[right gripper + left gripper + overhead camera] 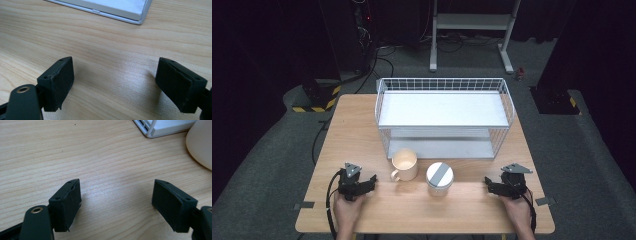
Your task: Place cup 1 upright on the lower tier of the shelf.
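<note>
Approach step is judged pending: mug [405,164] and lidded canister [439,178] are found at 12 o'clock on the tabletop [362,125], between the left hand-held gripper [373,181] and right hand-held gripper [487,183], both held wide open and empty.

We hold two matching black tools, both near the front edge of the wooden table [427,205]. The left gripper [373,178] carries a grey three-cornered plate on top, and a black cable loops from it back toward that front edge. The right gripper [486,181] bears the same grey plate, with its own black cable trailing along our wrist. Our forearms are bare, with no sleeve in sight. Seen close above the table's wood grain, each jaw is a chunky black block faced with a dark, rough-edged pad, small screw holes sunk in its upper face, and a brass-ringed hole in the arm behind it.
</note>
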